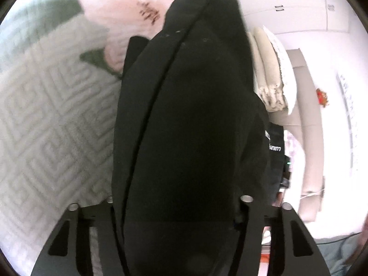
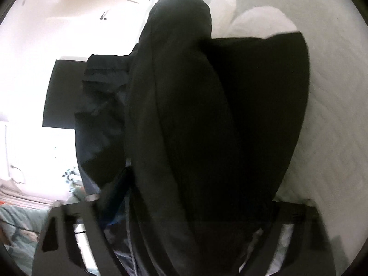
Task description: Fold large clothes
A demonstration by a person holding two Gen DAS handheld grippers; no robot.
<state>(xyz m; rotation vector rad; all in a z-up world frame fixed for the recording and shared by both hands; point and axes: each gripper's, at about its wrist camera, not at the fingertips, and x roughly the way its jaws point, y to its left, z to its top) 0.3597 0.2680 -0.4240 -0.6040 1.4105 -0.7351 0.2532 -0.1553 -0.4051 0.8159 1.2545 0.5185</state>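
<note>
A large black garment (image 1: 184, 115) fills the middle of the left wrist view and hangs from my left gripper (image 1: 179, 207), which is shut on it; the cloth hides the fingertips. The same black garment (image 2: 195, 115) fills the right wrist view, held up by my right gripper (image 2: 184, 207), also shut on it. The fabric shows a long seam and thick folds. Both grippers hold it lifted above a bed with a pale patterned cover (image 1: 46, 126).
A pink and green cloth (image 1: 119, 23) lies on the bed at the far side. A stack of folded beige and white linen (image 1: 271, 73) sits to the right. White pillows (image 2: 253, 18) lie on the white sheet (image 2: 333, 115). White cupboards (image 1: 287, 4) stand behind.
</note>
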